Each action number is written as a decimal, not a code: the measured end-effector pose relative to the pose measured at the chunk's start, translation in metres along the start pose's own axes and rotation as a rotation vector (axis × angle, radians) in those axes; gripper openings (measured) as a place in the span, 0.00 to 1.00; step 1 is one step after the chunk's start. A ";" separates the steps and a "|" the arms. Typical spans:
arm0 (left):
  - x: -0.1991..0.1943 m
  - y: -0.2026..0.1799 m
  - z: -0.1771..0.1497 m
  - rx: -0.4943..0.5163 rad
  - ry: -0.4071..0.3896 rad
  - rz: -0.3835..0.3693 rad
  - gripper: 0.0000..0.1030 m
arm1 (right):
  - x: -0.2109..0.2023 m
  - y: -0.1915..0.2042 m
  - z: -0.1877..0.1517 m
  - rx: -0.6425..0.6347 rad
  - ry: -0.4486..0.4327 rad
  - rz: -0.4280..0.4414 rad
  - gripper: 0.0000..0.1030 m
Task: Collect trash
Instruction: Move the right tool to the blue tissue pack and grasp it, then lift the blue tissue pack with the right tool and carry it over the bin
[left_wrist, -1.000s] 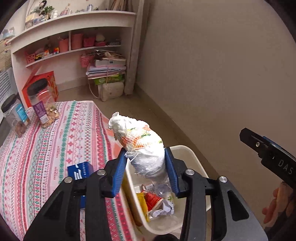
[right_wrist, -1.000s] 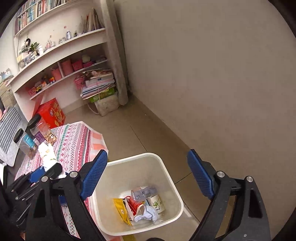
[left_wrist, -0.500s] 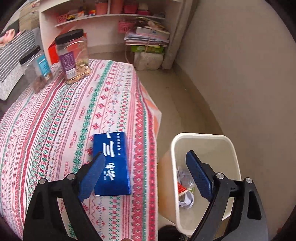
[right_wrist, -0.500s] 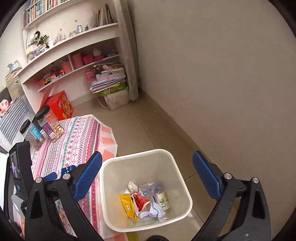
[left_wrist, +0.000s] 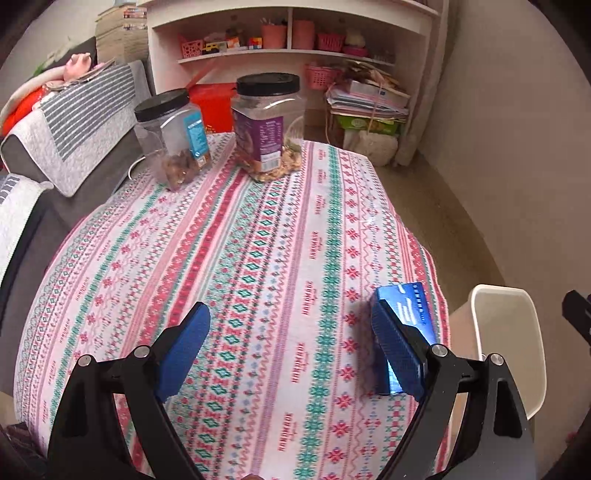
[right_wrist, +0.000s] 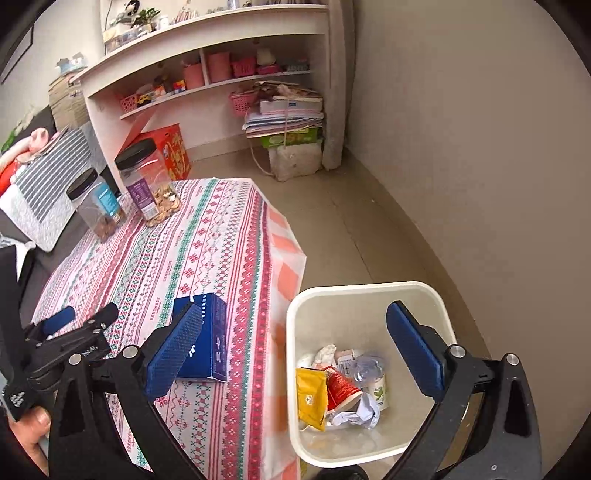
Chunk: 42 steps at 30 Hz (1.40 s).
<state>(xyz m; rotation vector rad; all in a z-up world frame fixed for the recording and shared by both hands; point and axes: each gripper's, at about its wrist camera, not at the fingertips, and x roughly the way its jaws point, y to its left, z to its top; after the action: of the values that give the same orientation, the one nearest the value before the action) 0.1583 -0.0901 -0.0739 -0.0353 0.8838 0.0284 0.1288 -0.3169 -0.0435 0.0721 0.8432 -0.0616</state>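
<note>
The left gripper (left_wrist: 291, 350) is hanging with its jaws spread wide and empty over the patterned tablecloth (left_wrist: 258, 240), its right pad just beside the blue box (left_wrist: 412, 308) lying near the table's 4 o'clock edge; two black-lidded jars (left_wrist: 267, 125) are standing at 12 o'clock. The right gripper (right_wrist: 295, 354) is likewise gaping, holding nothing, straddling the table edge and the white bin (right_wrist: 369, 295) at 5 o'clock; crumpled wrappers and trash (right_wrist: 340, 391) are lying at the bin's bottom, with the blue box (right_wrist: 210, 339) resting behind its left pad.
</note>
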 end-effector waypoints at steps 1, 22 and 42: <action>-0.002 0.007 0.000 0.010 -0.009 0.009 0.84 | 0.008 0.009 -0.001 -0.013 0.020 0.002 0.93; -0.014 0.095 0.002 0.094 -0.089 0.055 0.86 | 0.134 0.112 -0.021 -0.128 0.308 -0.006 0.93; -0.023 0.108 0.001 0.004 -0.088 0.027 0.86 | 0.090 0.099 -0.001 -0.104 0.151 0.028 0.52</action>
<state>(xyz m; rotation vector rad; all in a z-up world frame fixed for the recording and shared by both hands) 0.1409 0.0173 -0.0576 -0.0179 0.7969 0.0527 0.1957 -0.2207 -0.1073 -0.0092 0.9947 0.0142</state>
